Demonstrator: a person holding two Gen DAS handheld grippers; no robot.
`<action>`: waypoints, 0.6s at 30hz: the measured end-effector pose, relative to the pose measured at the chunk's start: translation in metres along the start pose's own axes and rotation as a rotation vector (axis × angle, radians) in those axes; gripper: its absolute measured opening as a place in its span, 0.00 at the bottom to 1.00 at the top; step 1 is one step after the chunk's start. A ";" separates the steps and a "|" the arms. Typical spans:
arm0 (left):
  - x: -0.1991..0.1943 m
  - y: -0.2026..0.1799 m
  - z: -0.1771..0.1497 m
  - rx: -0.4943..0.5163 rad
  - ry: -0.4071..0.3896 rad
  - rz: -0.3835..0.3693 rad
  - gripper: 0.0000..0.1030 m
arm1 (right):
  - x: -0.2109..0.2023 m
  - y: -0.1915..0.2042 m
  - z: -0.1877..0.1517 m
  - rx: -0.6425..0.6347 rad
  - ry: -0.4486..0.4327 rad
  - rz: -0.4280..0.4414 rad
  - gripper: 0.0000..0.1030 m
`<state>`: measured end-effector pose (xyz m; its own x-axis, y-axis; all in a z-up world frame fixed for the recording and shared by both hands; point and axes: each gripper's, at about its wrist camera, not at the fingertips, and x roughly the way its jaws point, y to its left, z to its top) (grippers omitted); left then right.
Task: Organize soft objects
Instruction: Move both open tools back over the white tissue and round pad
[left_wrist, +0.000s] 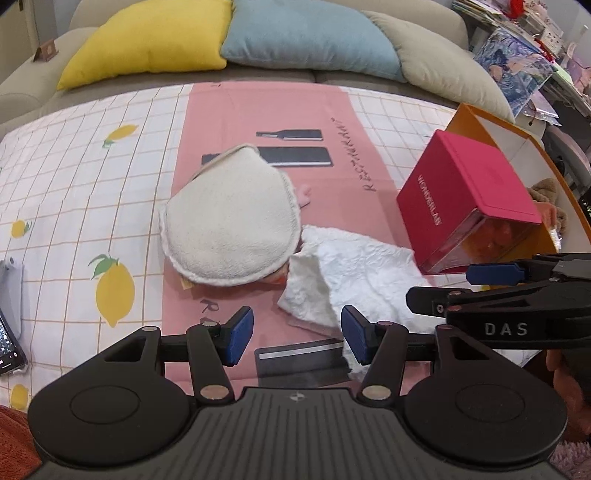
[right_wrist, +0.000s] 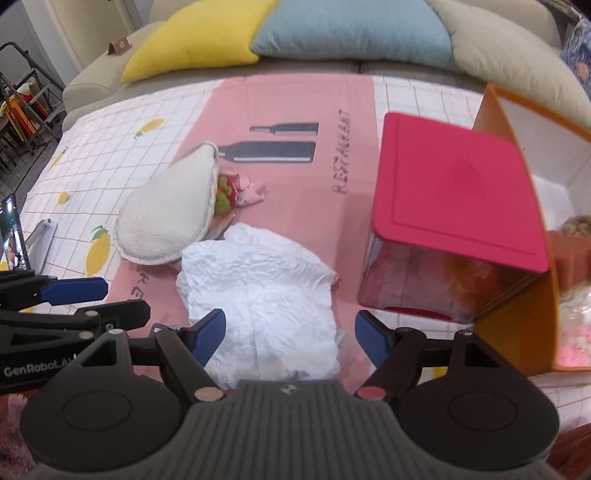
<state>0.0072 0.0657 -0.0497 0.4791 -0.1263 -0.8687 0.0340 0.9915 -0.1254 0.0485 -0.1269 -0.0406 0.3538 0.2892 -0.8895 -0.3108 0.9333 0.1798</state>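
Note:
A crumpled white cloth (right_wrist: 258, 291) lies on the pink mat (right_wrist: 295, 110), also seen as the white cloth (left_wrist: 354, 273) in the left wrist view. Beside it rests a cream plush pad (left_wrist: 229, 221), the same cream pad (right_wrist: 166, 218), covering small colourful soft items (right_wrist: 231, 188). My left gripper (left_wrist: 297, 338) is open over the cloth's near-left corner, nothing pressed between its pads. My right gripper (right_wrist: 290, 338) is open with the cloth's near edge lying between and under its fingers. The right gripper's arm (left_wrist: 517, 295) shows at the right of the left view.
A red-lidded clear box (right_wrist: 454, 206) with orange contents stands right of the cloth. An orange bin (right_wrist: 517, 295) holds soft items at far right. Yellow, blue and beige cushions (right_wrist: 351, 33) line the sofa behind. A phone (left_wrist: 7, 343) lies on the lemon-print cover (left_wrist: 92, 184).

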 end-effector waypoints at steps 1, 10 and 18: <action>0.001 0.001 0.000 -0.003 0.004 0.001 0.63 | 0.005 0.002 0.002 0.000 0.007 0.004 0.74; 0.016 0.021 0.002 -0.049 0.055 0.064 0.62 | 0.040 0.027 0.015 -0.081 0.064 0.029 0.74; 0.020 0.036 0.007 -0.087 0.025 0.082 0.70 | 0.076 0.040 0.027 -0.142 0.110 0.040 0.79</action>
<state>0.0246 0.0993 -0.0686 0.4551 -0.0465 -0.8892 -0.0811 0.9923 -0.0934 0.0868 -0.0622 -0.0893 0.2424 0.2934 -0.9248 -0.4473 0.8796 0.1618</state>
